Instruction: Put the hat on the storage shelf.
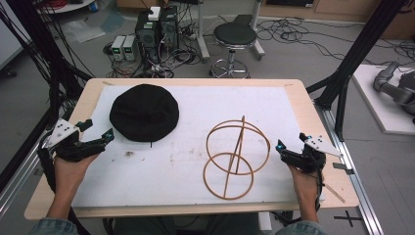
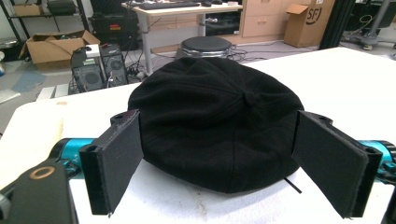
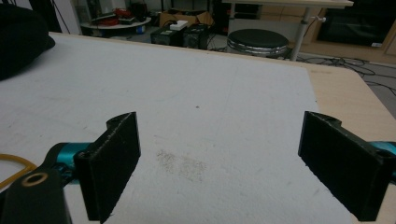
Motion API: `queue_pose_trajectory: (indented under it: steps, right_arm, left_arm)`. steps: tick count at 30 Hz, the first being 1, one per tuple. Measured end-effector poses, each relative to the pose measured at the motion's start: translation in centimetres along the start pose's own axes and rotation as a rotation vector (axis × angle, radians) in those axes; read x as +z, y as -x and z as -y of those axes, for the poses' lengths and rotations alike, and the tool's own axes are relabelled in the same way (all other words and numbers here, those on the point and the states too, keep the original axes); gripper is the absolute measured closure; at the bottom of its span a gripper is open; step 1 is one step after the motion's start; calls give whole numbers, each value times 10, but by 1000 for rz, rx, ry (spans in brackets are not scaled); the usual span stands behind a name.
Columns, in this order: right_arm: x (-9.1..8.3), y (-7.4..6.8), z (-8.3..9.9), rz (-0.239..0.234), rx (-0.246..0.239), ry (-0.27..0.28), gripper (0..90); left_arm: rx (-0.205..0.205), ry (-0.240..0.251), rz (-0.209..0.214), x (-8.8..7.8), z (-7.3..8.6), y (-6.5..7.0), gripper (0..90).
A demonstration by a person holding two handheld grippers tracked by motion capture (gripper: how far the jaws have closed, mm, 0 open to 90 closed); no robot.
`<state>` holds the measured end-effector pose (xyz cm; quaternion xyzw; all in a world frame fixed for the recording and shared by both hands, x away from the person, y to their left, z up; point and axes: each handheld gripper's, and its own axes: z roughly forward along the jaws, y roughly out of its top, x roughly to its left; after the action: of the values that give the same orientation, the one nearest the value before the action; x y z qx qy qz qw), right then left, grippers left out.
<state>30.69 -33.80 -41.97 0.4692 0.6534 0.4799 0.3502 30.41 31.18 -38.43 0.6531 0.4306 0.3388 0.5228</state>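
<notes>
Left gripper point(image 1: 108, 135): lower left of the high view, held in a hand point(image 1: 73, 164) at the mat's left edge; jaws wide apart and bare, pointing toward the cap.
Cap point(image 1: 144, 112): black, flat on the white mat point(image 1: 161, 169), upper left of the mat in the high view; in the left gripper view it sits centre frame point(image 2: 217, 119), just past the two pads, not touched.
Right gripper point(image 1: 281, 148): lower right of the high view, at the mat's right edge; jaws spread wide, bare mat between them in the right gripper view.
Wire frame point(image 1: 237, 156): wooden rings and a rod, right of centre, apart from the cap, near the right gripper.
Stool point(image 1: 235, 35): beyond the table's far edge, top centre.
</notes>
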Motion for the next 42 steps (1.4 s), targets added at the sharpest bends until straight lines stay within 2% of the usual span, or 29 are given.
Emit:
queue_pose_trajectory:
  steps: [11, 17, 21, 24, 29, 32, 35, 42]
  right_arm:
    - [1, -2, 0, -7, -8, -5, 127]
    - [1, -2, 0, -3, -10, 0, 127]
    - [0, -4, 0, -3, -11, -1, 127]
    - [0, -5, -1, -6, -15, -1, 127]
    - [0, -6, -1, -11, -21, -5, 127]
    - [0, -6, 0, -12, -7, -6, 127]
    - [-1, -5, 0, -11, -10, -4, 127]
    - [-1, -5, 0, -13, -3, -2, 127]
  left_arm:
    - [-6, 4, 1, 2, 0, 0, 169]
    - [4, -5, 1, 2, 0, 2, 172]
    - [-14, -1, 10, 3, -1, 3, 175]
    - [-6, 2, 11, 6, -3, 5, 174]
    - [13, -7, 15, 17, -5, 10, 174]
    - [23, -13, 18, 24, -5, 13, 174]
    - [37, -32, 22, 34, -6, 16, 175]
    - [45, -45, 19, 51, -10, 22, 175]
